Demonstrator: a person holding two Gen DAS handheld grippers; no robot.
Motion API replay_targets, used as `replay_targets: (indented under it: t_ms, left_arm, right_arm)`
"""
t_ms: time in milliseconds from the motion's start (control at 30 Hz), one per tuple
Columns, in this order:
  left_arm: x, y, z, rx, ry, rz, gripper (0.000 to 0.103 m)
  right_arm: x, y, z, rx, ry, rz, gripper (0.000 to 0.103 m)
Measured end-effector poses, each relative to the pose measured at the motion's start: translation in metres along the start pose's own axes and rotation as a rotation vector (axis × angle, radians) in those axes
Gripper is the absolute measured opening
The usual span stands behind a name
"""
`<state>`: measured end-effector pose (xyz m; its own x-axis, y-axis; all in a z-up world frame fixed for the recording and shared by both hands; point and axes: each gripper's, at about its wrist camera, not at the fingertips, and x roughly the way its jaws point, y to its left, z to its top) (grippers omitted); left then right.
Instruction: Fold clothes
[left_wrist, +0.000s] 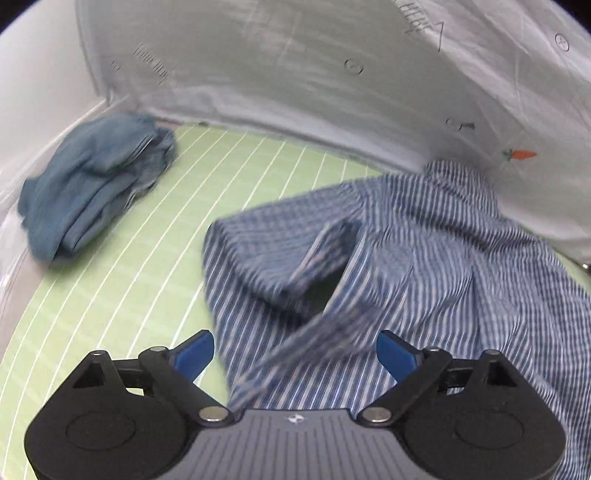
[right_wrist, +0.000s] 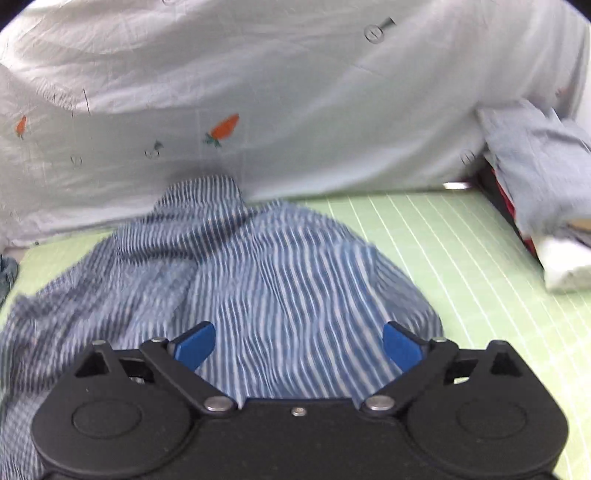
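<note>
Both the left hand-held gripper (left_wrist: 295, 354) and the right hand-held gripper (right_wrist: 299, 347) stand open, empty, above the striped shirt (left_wrist: 406, 240); each should pinch an edge directly ahead before folding.

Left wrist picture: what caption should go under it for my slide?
Open left gripper above a crumpled striped shirt on a green mat, blue garment bunched nearby.

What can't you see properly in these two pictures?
- Blue-and-white striped cotton shirt: blurred in both views, its lower edge hidden behind the left hand-held gripper and the right hand-held gripper.
- Crumpled blue denim garment: bunched up, so its type is unclear; in the right wrist view the left edge cuts it off.
- Pale grey-blue folded cloth pile: cut off by the right edge; what is under it is unclear.
</note>
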<state>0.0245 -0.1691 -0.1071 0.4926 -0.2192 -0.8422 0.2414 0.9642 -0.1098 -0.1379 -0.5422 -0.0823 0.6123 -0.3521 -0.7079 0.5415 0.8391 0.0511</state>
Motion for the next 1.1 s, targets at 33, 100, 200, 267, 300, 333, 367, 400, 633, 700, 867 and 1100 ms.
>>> replay_targets:
  t_ms: [33, 100, 200, 267, 300, 333, 367, 400, 633, 700, 867, 1100]
  left_arm:
    - [-0.004, 0.009, -0.018, -0.012, 0.029, 0.020, 0.094]
    - [-0.011, 0.028, -0.053, -0.036, 0.086, 0.058, 0.094]
    - [-0.015, 0.051, -0.092, -0.073, 0.149, 0.088, 0.094]
    - [-0.017, 0.061, -0.112, -0.091, 0.173, 0.100, 0.094]
    - [-0.019, 0.066, -0.121, -0.098, 0.179, 0.106, 0.094]
    - [-0.020, 0.070, -0.127, -0.103, 0.180, 0.109, 0.094]
    - [-0.021, 0.074, -0.133, -0.107, 0.178, 0.111, 0.094]
    - [-0.022, 0.077, -0.137, -0.108, 0.175, 0.110, 0.094]
    - [-0.022, 0.084, -0.147, -0.054, 0.117, 0.149, 0.094]
    - [-0.021, 0.085, -0.145, -0.050, 0.111, 0.147, 0.094]
    - [-0.011, 0.091, -0.144, -0.075, 0.126, 0.144, 0.092]
    - [-0.018, 0.084, -0.147, 0.004, 0.081, 0.117, 0.026]
  right_arm:
    - [-0.007, -0.005, -0.020, -0.003, 0.033, -0.015, 0.098]
    - [-0.021, -0.014, -0.058, 0.007, 0.094, -0.041, 0.098]
    - [-0.034, -0.027, -0.106, 0.037, 0.176, -0.071, 0.098]
    - [-0.041, -0.034, -0.130, 0.042, 0.215, -0.098, 0.098]
    - [-0.044, -0.036, -0.139, 0.047, 0.229, -0.112, 0.098]
    - [-0.048, -0.041, -0.147, 0.055, 0.237, -0.124, 0.098]
    - [-0.049, -0.044, -0.152, 0.065, 0.242, -0.126, 0.097]
    - [-0.050, -0.046, -0.158, 0.074, 0.247, -0.127, 0.097]
    - [-0.050, -0.052, -0.169, 0.063, 0.223, -0.129, 0.095]
    - [-0.046, -0.052, -0.169, 0.053, 0.213, -0.139, 0.095]
    - [-0.041, -0.058, -0.167, 0.092, 0.199, -0.146, 0.098]
    - [-0.044, -0.056, -0.163, 0.079, 0.177, -0.123, 0.066]
